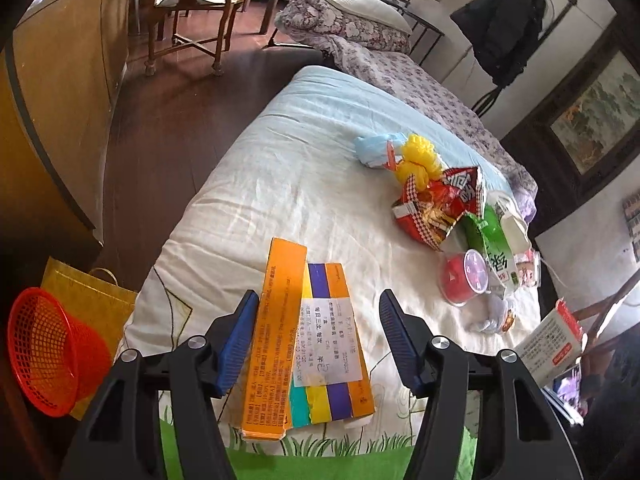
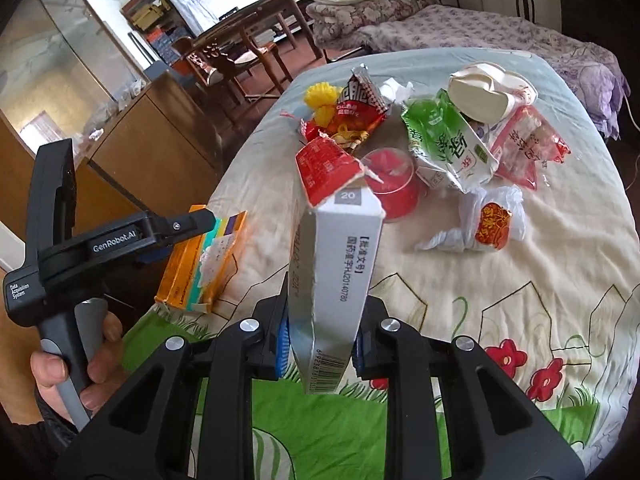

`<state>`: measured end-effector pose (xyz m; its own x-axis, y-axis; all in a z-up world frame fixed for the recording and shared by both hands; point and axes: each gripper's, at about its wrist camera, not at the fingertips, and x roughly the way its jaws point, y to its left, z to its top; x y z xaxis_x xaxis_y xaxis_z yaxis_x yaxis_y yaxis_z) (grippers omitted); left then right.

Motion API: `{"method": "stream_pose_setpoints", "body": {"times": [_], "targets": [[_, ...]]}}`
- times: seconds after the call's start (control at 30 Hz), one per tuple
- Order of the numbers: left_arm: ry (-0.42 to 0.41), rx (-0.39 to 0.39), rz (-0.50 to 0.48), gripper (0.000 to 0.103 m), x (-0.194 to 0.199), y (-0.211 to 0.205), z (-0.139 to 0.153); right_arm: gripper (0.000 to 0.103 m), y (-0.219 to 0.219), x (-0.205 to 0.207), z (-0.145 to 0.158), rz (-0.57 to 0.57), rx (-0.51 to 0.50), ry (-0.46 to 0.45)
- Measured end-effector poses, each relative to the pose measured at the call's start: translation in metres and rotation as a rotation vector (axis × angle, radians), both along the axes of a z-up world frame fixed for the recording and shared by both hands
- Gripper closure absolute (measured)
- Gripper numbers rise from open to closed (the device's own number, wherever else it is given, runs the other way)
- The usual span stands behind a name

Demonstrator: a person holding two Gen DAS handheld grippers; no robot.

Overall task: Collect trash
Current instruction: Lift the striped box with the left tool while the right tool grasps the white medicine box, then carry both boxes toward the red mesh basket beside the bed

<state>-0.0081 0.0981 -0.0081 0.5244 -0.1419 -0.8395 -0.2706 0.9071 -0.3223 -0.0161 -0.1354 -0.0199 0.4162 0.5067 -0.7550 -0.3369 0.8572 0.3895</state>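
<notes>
Right tool, one white carton

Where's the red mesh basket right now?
In the left wrist view, the red mesh basket sits low at the far left, off the bed's edge, tipped on its side against a yellow paper bag.

Both grippers, the left gripper and the right gripper, have black frames, blue ribbed pads and silver screws; white "GenRobot.AI" lettering marks the left.
</notes>
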Motion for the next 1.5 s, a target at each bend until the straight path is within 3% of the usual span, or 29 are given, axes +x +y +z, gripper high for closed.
{"method": "stream_pose_setpoints", "body": {"times": [0.13, 0.27, 0.37, 0.53, 0.6, 0.7, 0.8, 1.1, 1.5], "targets": [[0.090, -0.029, -0.043, 0.040, 0.002, -0.005, -0.012, 0.078, 0.002, -0.004, 0.002, -0.013, -0.041, -0.029], [0.138, 0.020, -0.012, 0.016, 0.004, -0.004, -0.018, 0.078, 0.001, -0.002, 0.001, -0.012, -0.022, -0.025], [0.205, 0.046, 0.005, 0.013, 0.011, -0.004, -0.028, 0.078, 0.001, -0.004, 0.001, -0.004, -0.013, -0.030], [0.314, 0.138, -0.029, 0.014, 0.026, -0.019, -0.044, 0.078, -0.002, -0.006, -0.004, 0.000, -0.006, -0.024], [0.326, 0.188, -0.037, 0.030, 0.028, -0.025, -0.045, 0.078, -0.005, -0.005, -0.005, -0.003, 0.007, -0.016], [0.310, 0.226, -0.033, 0.044, 0.026, -0.030, -0.039, 0.078, -0.007, -0.007, -0.005, -0.004, 0.019, -0.019], [0.274, 0.190, -0.033, 0.050, 0.018, -0.027, -0.029, 0.078, -0.006, -0.010, -0.002, 0.002, 0.021, -0.030], [0.156, 0.074, -0.042, 0.050, -0.021, -0.004, 0.014, 0.078, 0.004, -0.017, 0.006, 0.019, 0.023, -0.048], [0.009, 0.015, -0.083, 0.050, -0.060, 0.020, 0.067, 0.078, 0.036, -0.037, 0.044, 0.095, 0.032, -0.099]]}}
